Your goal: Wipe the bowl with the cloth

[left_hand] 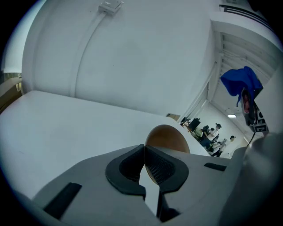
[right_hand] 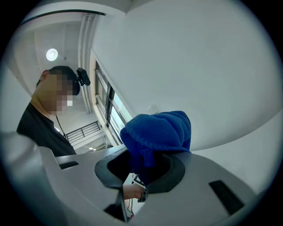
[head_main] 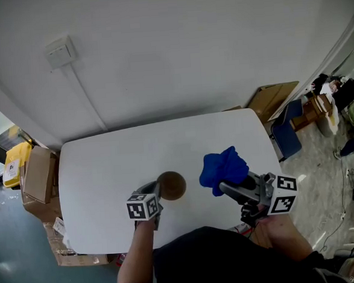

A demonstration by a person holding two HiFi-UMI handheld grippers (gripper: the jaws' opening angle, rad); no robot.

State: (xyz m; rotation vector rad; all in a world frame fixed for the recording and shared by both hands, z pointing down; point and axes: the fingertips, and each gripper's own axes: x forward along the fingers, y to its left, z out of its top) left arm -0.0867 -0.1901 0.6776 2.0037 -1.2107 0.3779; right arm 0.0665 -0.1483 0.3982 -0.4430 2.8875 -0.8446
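Observation:
A small brown bowl [head_main: 171,185] is over the near middle of the white table [head_main: 106,167]. My left gripper [head_main: 156,192] is shut on its rim from the left. In the left gripper view the thin rim runs between the pads [left_hand: 155,167] and the bowl [left_hand: 167,137] rises just beyond my left gripper [left_hand: 144,153]. My right gripper [head_main: 224,188] is shut on a bunched blue cloth [head_main: 223,168], held up to the right of the bowl and apart from it. In the right gripper view the cloth [right_hand: 157,131] bulges out of my right gripper [right_hand: 143,167].
Cardboard boxes [head_main: 39,178] and a yellow container [head_main: 16,161] sit on the floor left of the table. A blue chair [head_main: 287,130] and more cardboard stand past the right corner. A wall socket [head_main: 59,52] with a cable duct is on the wall behind.

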